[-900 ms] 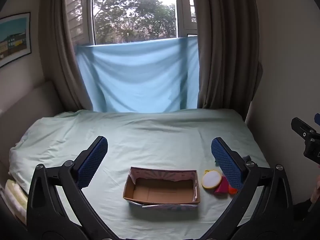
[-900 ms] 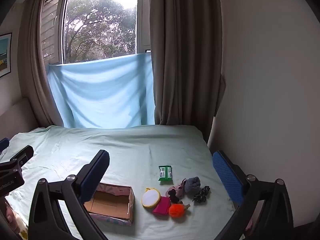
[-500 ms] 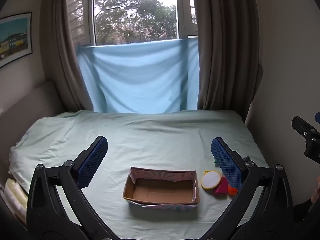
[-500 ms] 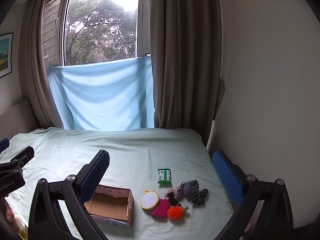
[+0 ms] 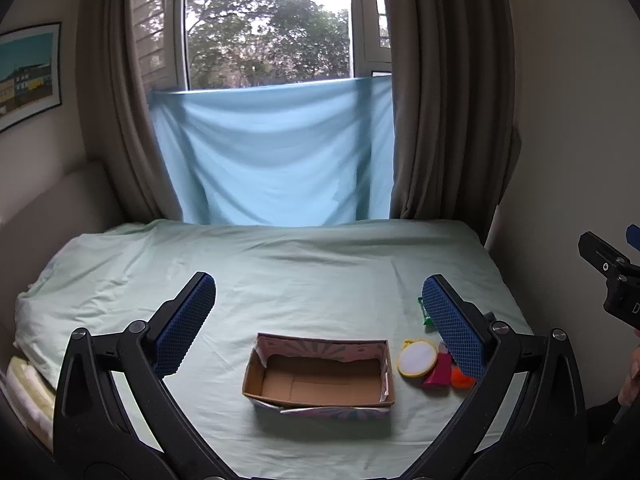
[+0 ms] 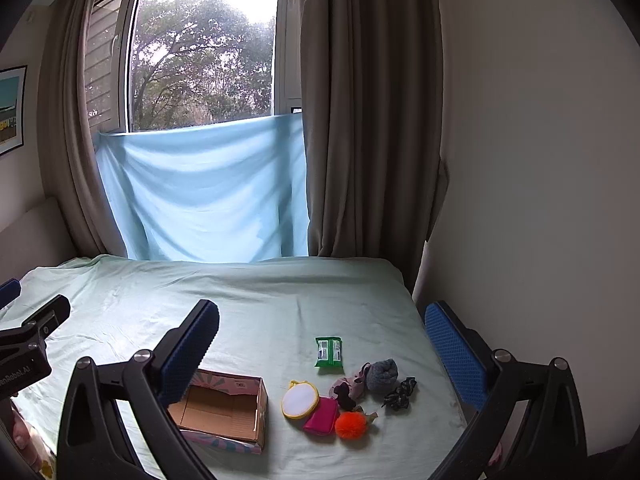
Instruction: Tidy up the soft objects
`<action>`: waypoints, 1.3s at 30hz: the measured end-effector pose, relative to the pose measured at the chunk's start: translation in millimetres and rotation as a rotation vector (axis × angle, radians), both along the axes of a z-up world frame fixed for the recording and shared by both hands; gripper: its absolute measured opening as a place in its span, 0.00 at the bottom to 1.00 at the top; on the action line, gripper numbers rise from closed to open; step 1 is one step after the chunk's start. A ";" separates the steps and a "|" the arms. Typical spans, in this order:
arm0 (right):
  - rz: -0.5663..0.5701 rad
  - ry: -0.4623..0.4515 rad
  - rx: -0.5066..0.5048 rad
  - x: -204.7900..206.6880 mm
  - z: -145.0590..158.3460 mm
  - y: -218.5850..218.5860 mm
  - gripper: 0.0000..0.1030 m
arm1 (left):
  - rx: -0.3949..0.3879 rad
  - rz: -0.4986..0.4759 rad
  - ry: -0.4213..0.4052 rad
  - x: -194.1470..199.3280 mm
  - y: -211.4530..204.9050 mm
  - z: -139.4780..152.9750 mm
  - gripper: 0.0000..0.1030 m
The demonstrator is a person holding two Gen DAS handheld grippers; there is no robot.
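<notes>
No writing on the green packet (image 6: 329, 352) can be read. A pale green sheet (image 5: 304, 276) covers the bed below a window (image 5: 268, 24) with brown curtains (image 5: 444, 92) and a hung blue cloth (image 5: 272, 152). An open cardboard box (image 5: 320, 376) sits near; right of it lie a round yellow-rimmed pad (image 6: 300, 399), pink pouch (image 6: 322, 421), orange pompom (image 6: 351, 425), grey sock (image 6: 382, 374) and dark scrunchie (image 6: 400, 393). The left gripper (image 5: 320, 320) and right gripper (image 6: 322, 338) both hover spread wide, empty.
</notes>
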State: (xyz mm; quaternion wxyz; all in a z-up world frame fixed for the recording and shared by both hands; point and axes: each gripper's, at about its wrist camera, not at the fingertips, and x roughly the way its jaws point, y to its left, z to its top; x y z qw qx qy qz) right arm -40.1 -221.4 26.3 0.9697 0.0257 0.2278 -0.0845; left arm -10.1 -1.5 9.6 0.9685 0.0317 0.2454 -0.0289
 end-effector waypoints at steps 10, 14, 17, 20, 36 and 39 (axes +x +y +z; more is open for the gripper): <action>-0.001 0.000 0.004 -0.7 1.3 1.2 1.00 | -0.002 -0.003 0.004 -0.2 -1.3 -0.7 1.00; -0.002 0.001 0.005 -0.5 1.3 1.3 1.00 | 0.000 -0.007 0.001 -1.7 -2.4 -0.5 1.00; -0.004 0.002 0.006 -0.5 1.1 1.2 1.00 | 0.001 -0.009 0.003 -1.4 -1.8 -0.7 1.00; -0.006 0.002 0.004 -1.1 1.3 1.0 1.00 | -0.003 -0.009 0.008 -0.7 -1.9 -0.9 1.00; -0.002 0.016 -0.001 -3.8 5.1 4.1 1.00 | -0.004 -0.003 0.012 -0.4 -1.3 -3.0 1.00; -0.002 0.015 0.002 -3.6 5.8 5.1 1.00 | -0.004 -0.005 0.010 -0.5 -1.1 -2.2 1.00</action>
